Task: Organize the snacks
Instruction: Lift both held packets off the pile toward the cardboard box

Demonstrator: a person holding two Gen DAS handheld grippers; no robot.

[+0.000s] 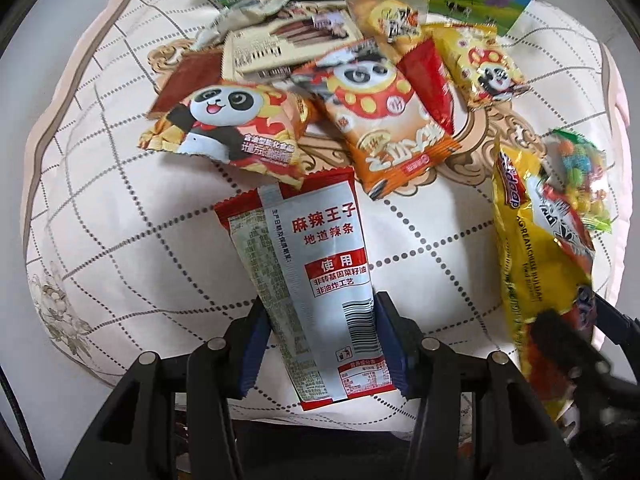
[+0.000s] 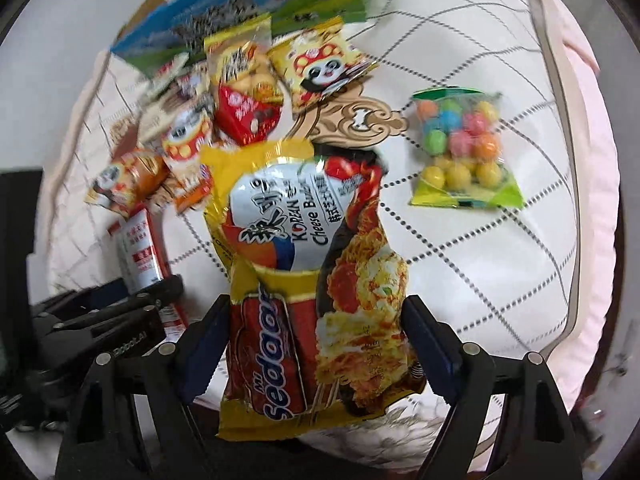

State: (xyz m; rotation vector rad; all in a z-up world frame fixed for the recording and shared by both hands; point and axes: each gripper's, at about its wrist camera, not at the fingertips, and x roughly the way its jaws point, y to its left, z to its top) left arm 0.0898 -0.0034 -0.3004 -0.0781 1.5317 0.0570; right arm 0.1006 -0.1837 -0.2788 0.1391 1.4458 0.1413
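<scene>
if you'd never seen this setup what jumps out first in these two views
A big yellow Sedaap Korean cheese noodle pack sits between the fingers of the right claw. The left claw pinches a red-and-white spicy strip packet. Behind them, panda-print snack bags are heaped on the quilted cushion, and a bag of coloured candy balls lies alone to the right.

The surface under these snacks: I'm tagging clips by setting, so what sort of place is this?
Probably a home, perhaps a bed or sofa. The snacks lie on a soft quilted cushion with a stitched grid and pink edge, not a hard tabletop. Loose household packets, like the gumball bag, are scattered over it.
</scene>
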